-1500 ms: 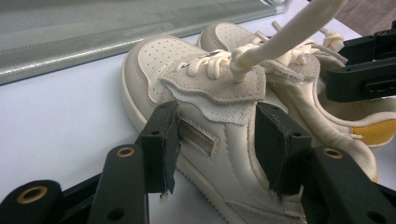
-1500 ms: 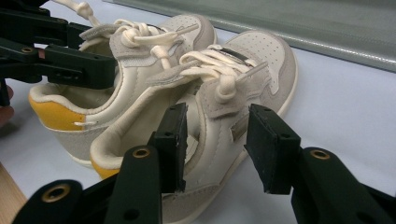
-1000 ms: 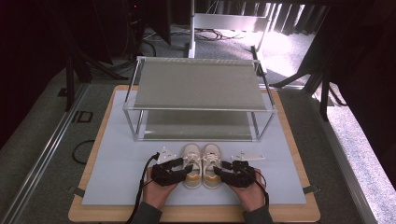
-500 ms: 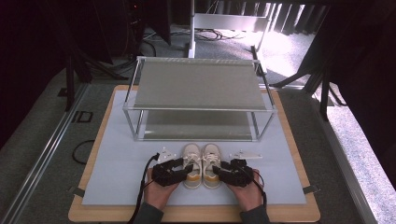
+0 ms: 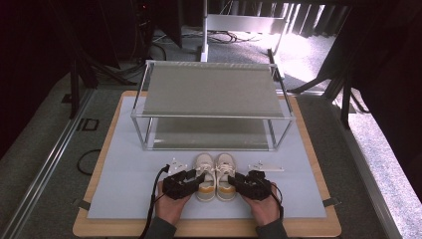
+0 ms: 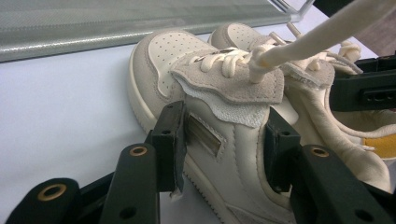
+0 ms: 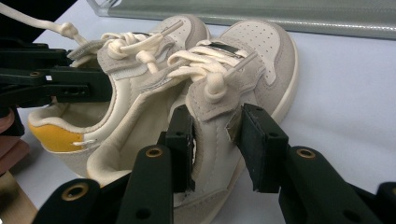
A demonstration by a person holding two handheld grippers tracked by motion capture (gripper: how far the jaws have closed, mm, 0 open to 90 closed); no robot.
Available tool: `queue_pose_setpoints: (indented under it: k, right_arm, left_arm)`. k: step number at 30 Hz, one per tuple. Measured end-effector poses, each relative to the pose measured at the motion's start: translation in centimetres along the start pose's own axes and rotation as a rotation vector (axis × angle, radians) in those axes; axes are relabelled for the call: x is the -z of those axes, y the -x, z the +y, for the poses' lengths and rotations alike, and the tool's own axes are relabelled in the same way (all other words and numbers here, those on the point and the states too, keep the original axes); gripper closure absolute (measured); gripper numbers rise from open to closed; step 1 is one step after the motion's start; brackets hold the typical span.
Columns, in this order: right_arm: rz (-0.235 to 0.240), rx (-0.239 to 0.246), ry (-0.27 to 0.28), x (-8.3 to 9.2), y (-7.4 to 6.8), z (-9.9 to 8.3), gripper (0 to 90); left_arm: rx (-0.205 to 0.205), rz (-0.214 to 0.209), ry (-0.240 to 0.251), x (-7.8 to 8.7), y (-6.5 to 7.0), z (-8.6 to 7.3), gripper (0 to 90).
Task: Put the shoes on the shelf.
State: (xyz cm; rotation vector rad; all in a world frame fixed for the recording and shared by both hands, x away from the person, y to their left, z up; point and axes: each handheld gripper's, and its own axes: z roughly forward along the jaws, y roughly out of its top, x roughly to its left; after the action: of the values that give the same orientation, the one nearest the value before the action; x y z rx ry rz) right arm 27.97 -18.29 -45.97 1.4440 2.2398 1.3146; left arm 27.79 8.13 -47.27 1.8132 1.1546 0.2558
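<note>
On the pale surface (image 5: 124, 179), the left tool (image 6: 219, 140) pinches the left cream leather sneaker's (image 6: 205, 107) side; the right tool (image 7: 215, 135) pinches the right cream sneaker's (image 7: 243, 79) side.

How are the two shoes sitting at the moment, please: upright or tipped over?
Upright. Both shoes stand on their soles on the mat, side by side, laces up, toes toward the rack.

Ahead of the jaws, grey carpet (image 5: 318, 55) catches bright light (upper right) beyond the wooden table (image 5: 209, 230); dark curtains (image 5: 388, 59) surround, a metal rail (image 5: 45, 169) alongside.
</note>
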Motion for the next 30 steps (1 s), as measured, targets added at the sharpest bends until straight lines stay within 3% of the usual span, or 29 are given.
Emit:
queue_pose_setpoints:
  k: [11,20,30]
  right_arm:
    - [0.007,-0.014,0.051,0.6,0.4,-0.1,67.7]
    - [-0.004,-0.036,0.081,1.0,1.2,0.2,68.0]
    - [-0.027,-0.052,0.128,0.8,2.1,0.6,68.0]
  left_arm:
    - [0.002,-0.008,0.017,0.1,0.4,0.5,58.4]
    - [-0.001,-0.007,0.037,-0.7,0.7,1.3,58.4]
    - [-0.028,0.030,0.087,-2.2,1.3,2.1,58.5]
